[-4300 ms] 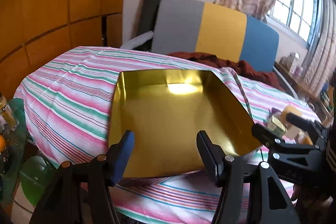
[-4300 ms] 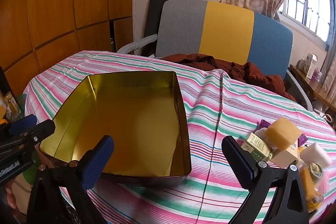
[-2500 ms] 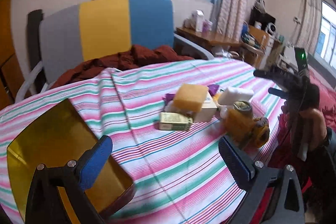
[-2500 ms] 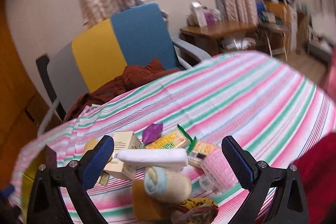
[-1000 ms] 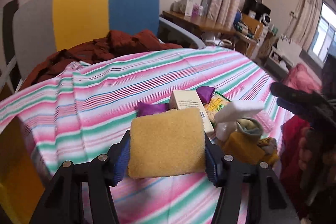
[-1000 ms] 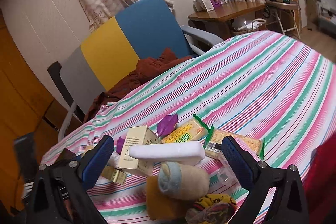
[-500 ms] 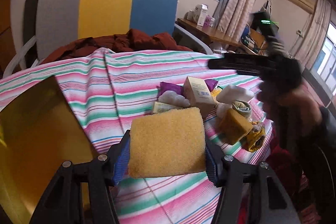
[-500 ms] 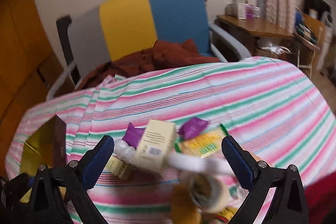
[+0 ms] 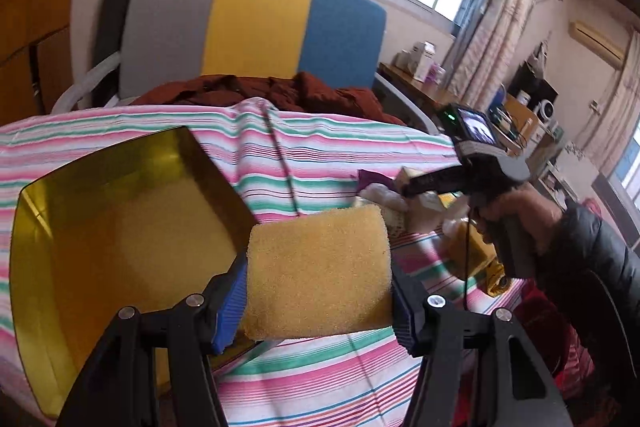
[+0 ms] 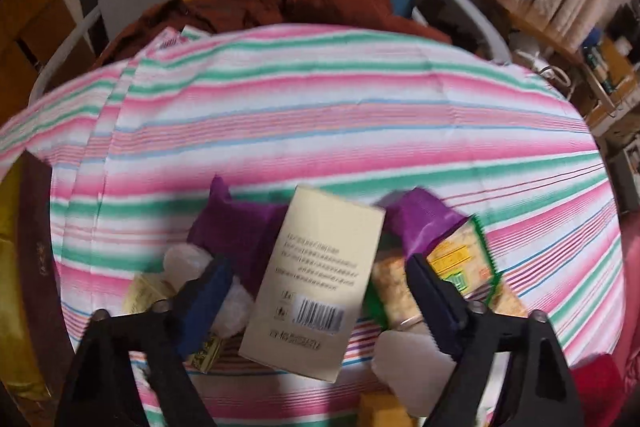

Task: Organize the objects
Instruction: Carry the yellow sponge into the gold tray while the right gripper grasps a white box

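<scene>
My left gripper [image 9: 316, 275] is shut on a yellow sponge [image 9: 320, 251] and holds it above the striped tablecloth, just right of the gold tin tray [image 9: 100, 155]. The tray has nothing in it. My right gripper [image 10: 318, 287] points steeply down over a pile of small items. Its jaws are closing with a cream box [image 10: 320, 259] between them, and a gap shows on both sides of the box. In the left wrist view the right gripper [image 9: 412, 185] hangs over the same pile, held by a hand [image 9: 520, 215].
Purple packets [image 10: 236, 227], a green-edged cracker packet [image 10: 460, 263], a small gold box [image 10: 148, 291] and white lumps crowd around the cream box. A grey, yellow and blue chair [image 9: 256, 23] with a brown garment [image 9: 260, 91] stands behind the table.
My left gripper has carried the sponge left, towards the gold tray. My right gripper has tipped down over the pile and its jaws have narrowed around the cream box.
</scene>
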The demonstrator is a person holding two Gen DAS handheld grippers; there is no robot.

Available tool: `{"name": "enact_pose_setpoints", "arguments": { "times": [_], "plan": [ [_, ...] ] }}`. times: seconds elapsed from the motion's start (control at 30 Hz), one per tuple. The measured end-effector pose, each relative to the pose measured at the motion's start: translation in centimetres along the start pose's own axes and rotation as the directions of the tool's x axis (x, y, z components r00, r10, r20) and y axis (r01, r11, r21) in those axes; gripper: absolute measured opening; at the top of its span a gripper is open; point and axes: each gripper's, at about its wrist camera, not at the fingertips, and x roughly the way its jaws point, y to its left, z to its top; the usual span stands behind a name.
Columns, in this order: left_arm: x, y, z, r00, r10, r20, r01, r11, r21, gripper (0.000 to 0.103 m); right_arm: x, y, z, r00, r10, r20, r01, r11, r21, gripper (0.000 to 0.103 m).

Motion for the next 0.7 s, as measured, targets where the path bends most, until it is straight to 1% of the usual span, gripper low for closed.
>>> {"name": "enact_pose_setpoints", "arguments": {
  "times": [0.03,0.07,0.13,0.17,0.23,0.27,0.37,0.4,0.5,0.63,0.7],
  "plan": [
    [-0.3,0.3,-0.1,1.0,0.008,0.005,-0.008,1.0,-0.007,0.062,0.2,0.0,-0.2,1.0,0.002,0.002,-0.002,1.0,0.002,0.055],
    [-0.6,0.7,-0.2,1.0,0.018,0.01,-0.017,1.0,-0.016,0.062,0.1,-0.1,-0.5,1.0,0.004,0.012,-0.004,1.0,0.001,0.053],
    [-1.1,1.7,-0.5,0.999,0.043,0.015,-0.043,0.998,-0.036,0.062,-0.5,-0.4,-0.9,0.999,0.021,0.038,-0.021,1.0,0.005,0.052],
    [-1.4,2.2,-0.6,0.998,0.058,0.019,-0.057,0.997,-0.048,0.062,-1.3,-0.6,-1.1,0.997,0.032,0.068,-0.032,0.999,0.01,0.052],
    [-2.0,3.4,-0.9,0.995,0.098,0.021,-0.096,0.993,-0.068,0.062,-2.7,-0.7,-1.3,0.993,0.02,0.118,-0.022,1.0,0.014,0.052],
    [-2.3,4.1,-1.1,0.992,0.125,0.02,-0.123,0.989,-0.08,0.062,-4.0,-0.9,-1.5,0.986,0.017,0.165,-0.02,1.0,0.013,0.052],
    [-3.4,6.4,-1.9,0.982,0.189,0.019,-0.185,0.975,-0.124,0.062,-6.9,-0.7,-1.9,0.967,0.018,0.253,-0.02,1.0,0.004,0.052],
    [-3.7,7.1,-2.2,0.976,0.215,0.016,-0.211,0.968,-0.138,0.062,-8.2,-0.3,-2.1,0.957,0.03,0.29,-0.028,1.0,-0.013,0.052],
    [-4.7,9.1,-3.0,0.958,0.286,0.007,-0.281,0.943,-0.176,0.062,-11.0,1.4,-2.4,0.931,0.078,0.356,-0.06,0.996,-0.061,0.052],
    [-5.9,11.4,-4.1,0.934,0.358,-0.005,-0.349,0.909,-0.228,0.062,-13.6,5.0,-3.2,0.901,0.178,0.397,-0.13,0.981,-0.145,0.052],
    [-6.2,12.5,-4.6,0.924,0.383,-0.021,-0.375,0.89,-0.26,0.063,-14.5,7.8,-3.5,0.886,0.246,0.392,-0.172,0.962,-0.213,0.052]
  ]
}}
